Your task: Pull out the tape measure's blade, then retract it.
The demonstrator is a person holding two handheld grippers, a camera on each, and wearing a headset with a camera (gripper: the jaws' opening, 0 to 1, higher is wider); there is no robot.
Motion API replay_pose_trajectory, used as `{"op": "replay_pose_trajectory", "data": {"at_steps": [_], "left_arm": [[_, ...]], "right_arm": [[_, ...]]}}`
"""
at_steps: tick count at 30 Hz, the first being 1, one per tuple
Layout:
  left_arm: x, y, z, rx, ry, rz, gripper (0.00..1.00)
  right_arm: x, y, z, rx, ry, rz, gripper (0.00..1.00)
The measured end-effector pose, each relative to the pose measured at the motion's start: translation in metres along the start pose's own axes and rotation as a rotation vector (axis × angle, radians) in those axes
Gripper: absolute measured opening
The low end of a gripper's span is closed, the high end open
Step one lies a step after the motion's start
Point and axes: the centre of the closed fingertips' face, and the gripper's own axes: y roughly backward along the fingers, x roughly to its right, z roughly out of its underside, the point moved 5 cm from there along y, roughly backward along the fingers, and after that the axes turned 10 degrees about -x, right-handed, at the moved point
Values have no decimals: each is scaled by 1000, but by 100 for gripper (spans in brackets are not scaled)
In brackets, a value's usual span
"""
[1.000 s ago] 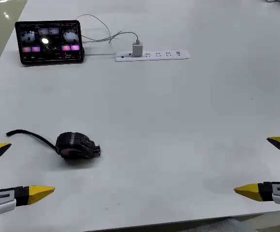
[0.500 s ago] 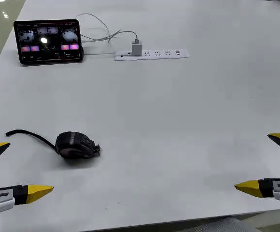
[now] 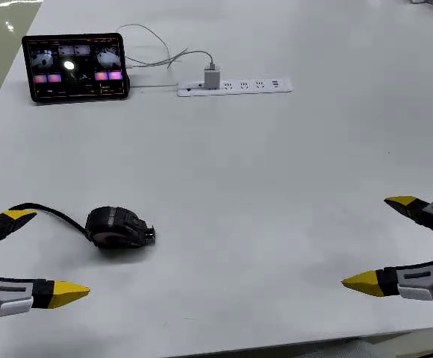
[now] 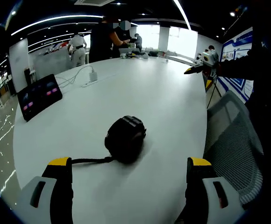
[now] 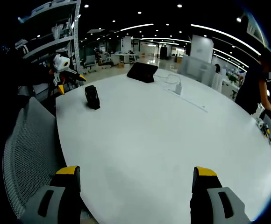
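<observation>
**White workbench, tape measure lying between two spread grippers**

Yellow fingertips (image 3: 69, 290) of the left gripper (image 3: 51, 253) stand wide apart and hold nothing, just beside the tape measure (image 3: 117, 226). The black case rests flat on the white table (image 3: 276, 186), blade wound in. Its long axis runs toward the right gripper (image 3: 375, 242), with the blade mouth facing that way. The black strap (image 3: 52, 212) trails from the other end to the left gripper's far finger; contact cannot be told. Well apart from the tape measure, the right gripper's jaws are also spread and empty. Far beyond it sit a lit tablet (image 3: 75, 66) and a power strip (image 3: 235, 85). People (image 4: 112, 37) stand in the strip-lit room behind.
</observation>
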Motion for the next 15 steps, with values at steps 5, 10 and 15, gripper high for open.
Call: {"op": "replay_pose_trajectory", "data": {"at_steps": [5,10,15], "left_arm": [[-7,-11,0,-91,-119,3,100],[-9,-22,-9,-126,-173,36,100],[-11,-31,-17,-154,-215,80,100]], "right_arm": [[0,-11,-9,-1,27,-24,99],[-3,-24,-19,1,55,-44,99],[-6,-33,-28,2,80,-70,99]]}}
